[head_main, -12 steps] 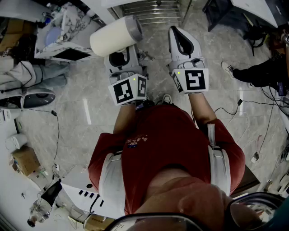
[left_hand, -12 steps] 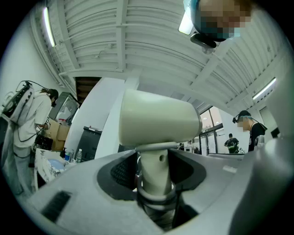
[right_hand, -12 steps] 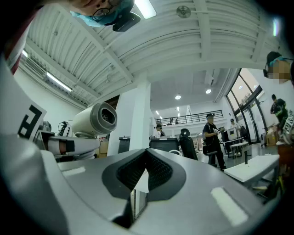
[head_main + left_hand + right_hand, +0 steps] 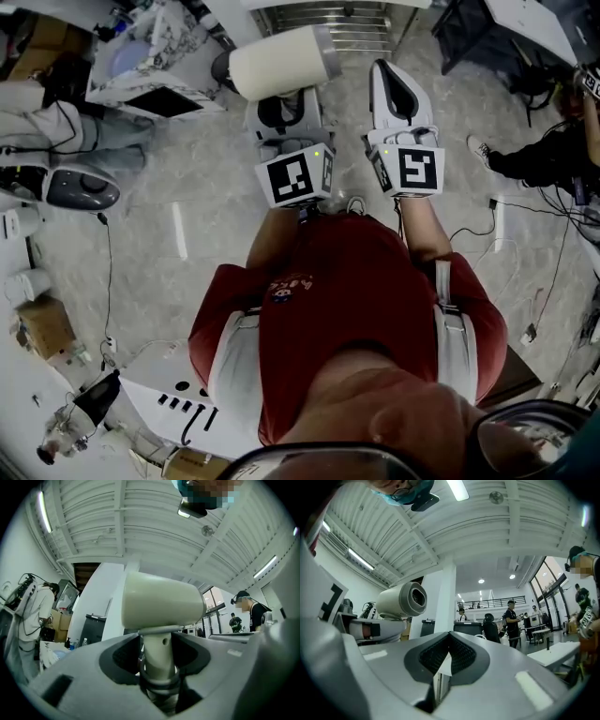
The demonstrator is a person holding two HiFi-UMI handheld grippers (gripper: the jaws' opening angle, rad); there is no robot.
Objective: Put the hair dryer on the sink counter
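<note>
Over the pale marble floor (image 4: pixel 187 225), in front of the person's red shirt (image 4: pixel 337 300), the cream hair dryer (image 4: pixel 281 61) lies crosswise. The left gripper (image 4: pixel 283 114) is clenched on its handle. Just beside it, the right gripper (image 4: pixel 398 84) is pressed together, empty. A metal grille (image 4: pixel 328 23) lines the floor's top edge, and a black cable (image 4: pixel 106 272) runs along its left.

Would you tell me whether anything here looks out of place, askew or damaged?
Nothing stands out. The hair dryer looks intact, clamped by its handle in the left gripper. The right gripper is shut and empty.
</note>
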